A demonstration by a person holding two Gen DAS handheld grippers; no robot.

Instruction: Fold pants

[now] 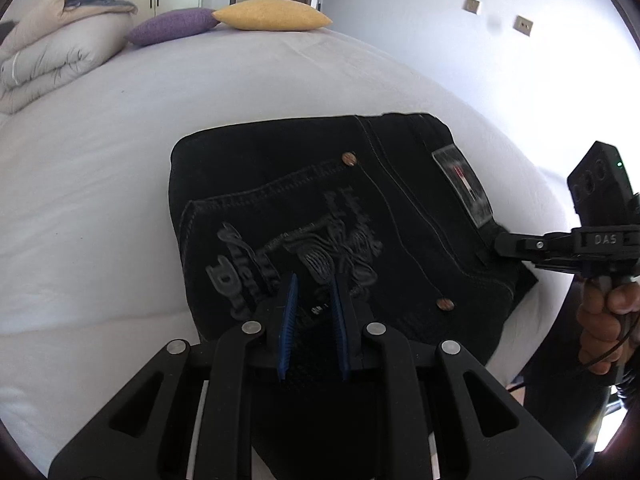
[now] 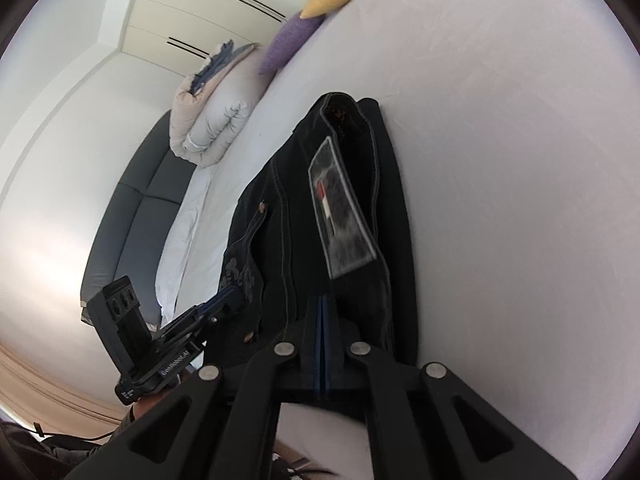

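Note:
Black jeans (image 1: 320,200) lie folded in a compact block on the white bed (image 1: 100,200), back pocket with embroidery and waistband patch (image 1: 464,184) facing up. My left gripper (image 1: 314,292) hovers over the near edge of the jeans with its blue pads apart, holding nothing. My right gripper (image 2: 323,304) has its blue pads pressed together on the waistband edge of the jeans (image 2: 352,208), just below the patch (image 2: 340,220). The right gripper also shows in the left wrist view (image 1: 504,242) at the jeans' right edge. The left gripper shows in the right wrist view (image 2: 228,300).
A purple pillow (image 1: 172,26) and a yellow pillow (image 1: 272,14) lie at the far end of the bed. A rolled duvet (image 1: 52,56) sits at the far left. A dark headboard (image 2: 132,216) and wardrobe doors (image 2: 208,4) stand beyond the bed.

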